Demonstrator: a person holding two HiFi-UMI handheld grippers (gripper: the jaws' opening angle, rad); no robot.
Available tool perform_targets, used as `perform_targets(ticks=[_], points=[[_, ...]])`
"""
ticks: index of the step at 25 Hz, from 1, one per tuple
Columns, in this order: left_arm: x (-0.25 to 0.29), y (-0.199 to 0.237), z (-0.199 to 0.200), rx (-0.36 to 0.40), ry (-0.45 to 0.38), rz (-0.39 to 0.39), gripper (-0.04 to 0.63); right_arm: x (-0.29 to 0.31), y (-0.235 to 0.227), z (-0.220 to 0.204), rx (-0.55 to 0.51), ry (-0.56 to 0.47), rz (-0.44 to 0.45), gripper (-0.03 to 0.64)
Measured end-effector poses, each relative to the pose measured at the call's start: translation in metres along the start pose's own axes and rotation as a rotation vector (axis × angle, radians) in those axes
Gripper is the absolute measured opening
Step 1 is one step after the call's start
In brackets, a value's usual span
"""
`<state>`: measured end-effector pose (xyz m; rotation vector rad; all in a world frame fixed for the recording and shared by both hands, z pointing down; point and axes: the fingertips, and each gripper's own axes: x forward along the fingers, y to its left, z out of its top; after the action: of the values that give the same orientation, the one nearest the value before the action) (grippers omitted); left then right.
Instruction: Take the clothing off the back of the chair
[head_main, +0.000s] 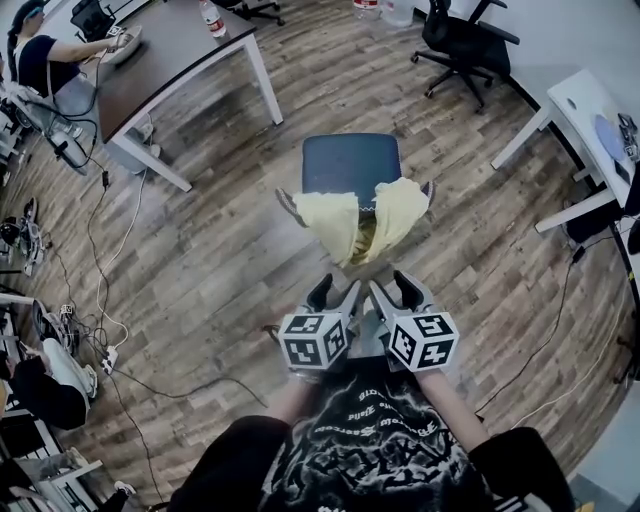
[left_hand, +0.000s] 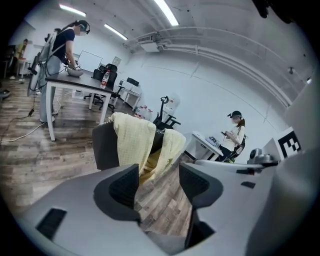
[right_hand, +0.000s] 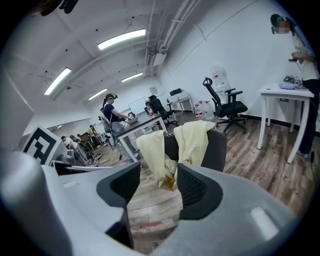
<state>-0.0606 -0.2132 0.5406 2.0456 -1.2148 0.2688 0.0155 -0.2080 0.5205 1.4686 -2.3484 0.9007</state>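
A pale yellow garment (head_main: 362, 222) hangs in two folds over the back of a dark blue chair (head_main: 350, 160), in the middle of the head view. My two grippers sit side by side a short way in front of it, both aimed at the chair back. The left gripper (head_main: 335, 295) is open with nothing between its jaws, and the same goes for the right gripper (head_main: 393, 290). In the left gripper view the garment (left_hand: 135, 140) drapes the chair (left_hand: 105, 147) beyond the open gripper (left_hand: 159, 187). The right gripper view shows the garment (right_hand: 192, 140) on the chair (right_hand: 217, 150) past that gripper (right_hand: 155, 192).
A dark-topped table (head_main: 180, 50) stands at the back left with a person (head_main: 40, 60) beside it. A black office chair (head_main: 465, 40) is at the back right, a white desk (head_main: 590, 110) at the right. Cables (head_main: 100, 300) trail over the wooden floor on the left.
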Motion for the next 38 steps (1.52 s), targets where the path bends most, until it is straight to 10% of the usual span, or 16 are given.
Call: perform_targets(ticks=[12,38], points=[[0.041,0.034,0.028,-0.067,0.019,0.112,0.259,0.031,-0.049,0.02,0.048,0.052,-0.058,0.35],[0.095,0.087,0.057,-0.14,0.099,0.181,0.279,0.095,-0.097,0.044,0.014,0.181,-0.03,0.36]])
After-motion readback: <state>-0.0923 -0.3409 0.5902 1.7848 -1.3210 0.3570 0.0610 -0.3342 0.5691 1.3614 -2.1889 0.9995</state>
